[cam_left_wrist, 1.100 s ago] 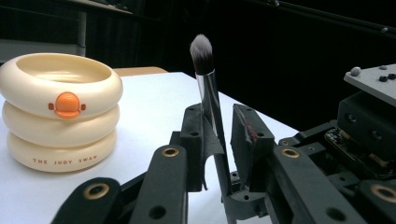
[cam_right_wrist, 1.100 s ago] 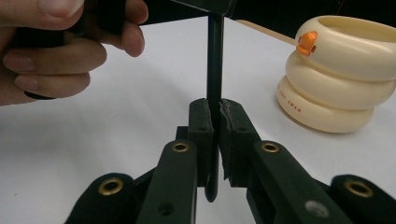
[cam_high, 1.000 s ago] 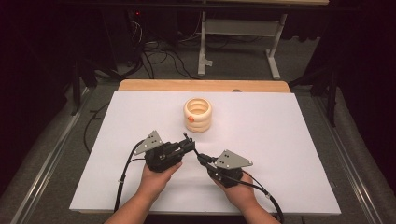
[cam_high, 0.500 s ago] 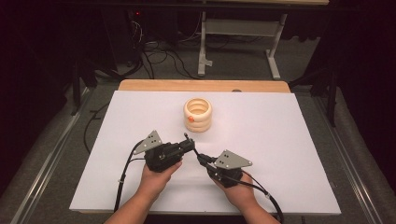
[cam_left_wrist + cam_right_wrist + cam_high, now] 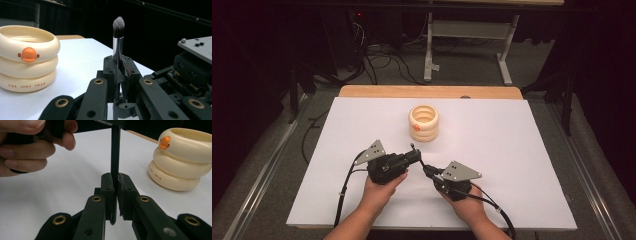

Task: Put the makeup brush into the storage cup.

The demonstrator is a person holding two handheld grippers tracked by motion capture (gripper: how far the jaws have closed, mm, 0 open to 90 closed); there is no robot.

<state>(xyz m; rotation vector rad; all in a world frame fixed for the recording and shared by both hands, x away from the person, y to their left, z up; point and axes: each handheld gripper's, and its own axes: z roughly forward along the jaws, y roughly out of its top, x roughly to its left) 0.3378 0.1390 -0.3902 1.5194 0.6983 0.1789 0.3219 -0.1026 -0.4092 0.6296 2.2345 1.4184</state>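
A lab or recording studio, by the look of it; black curtains close off the dark room; loose cables trail across grey carpet. A white-topped work table stands before a metal equipment frame.

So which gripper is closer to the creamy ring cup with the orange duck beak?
The left gripper. It sits just in front of the cup, slightly to its left. The right gripper is lower down, nearer the person, farther from the cup.
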